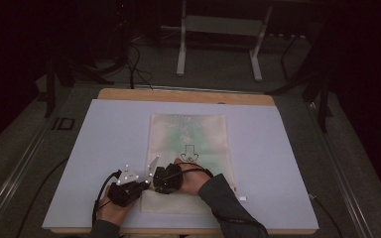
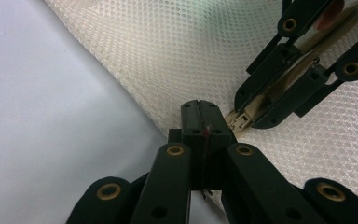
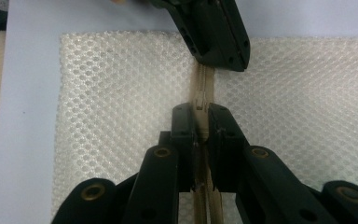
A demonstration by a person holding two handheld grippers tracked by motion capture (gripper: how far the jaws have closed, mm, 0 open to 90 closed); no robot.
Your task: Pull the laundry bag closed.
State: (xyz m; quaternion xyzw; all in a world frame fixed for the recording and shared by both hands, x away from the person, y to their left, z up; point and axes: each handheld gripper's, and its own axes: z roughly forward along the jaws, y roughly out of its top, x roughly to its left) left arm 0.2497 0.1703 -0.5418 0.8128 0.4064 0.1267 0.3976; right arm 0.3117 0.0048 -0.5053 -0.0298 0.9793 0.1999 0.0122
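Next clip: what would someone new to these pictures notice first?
The two grippers meeting at the near edge of a pale mesh bag on the white mat. The right gripper is shut on the bag's beige zipper; the left gripper is shut at the bag's edge, right by the zipper's end. Around the table, the room is dark.

Zipper pull [image 3: 204, 100] mostly buried between right gripper [image 3: 200, 122] jaws; zipper tape [image 3: 207, 205] cut by bottom edge. Left gripper [image 2: 199, 112] covers the mesh bag [image 2: 177, 51] edge beneath it; what it pinches can't tell. High view: bag print ahead of both grippers too small to read
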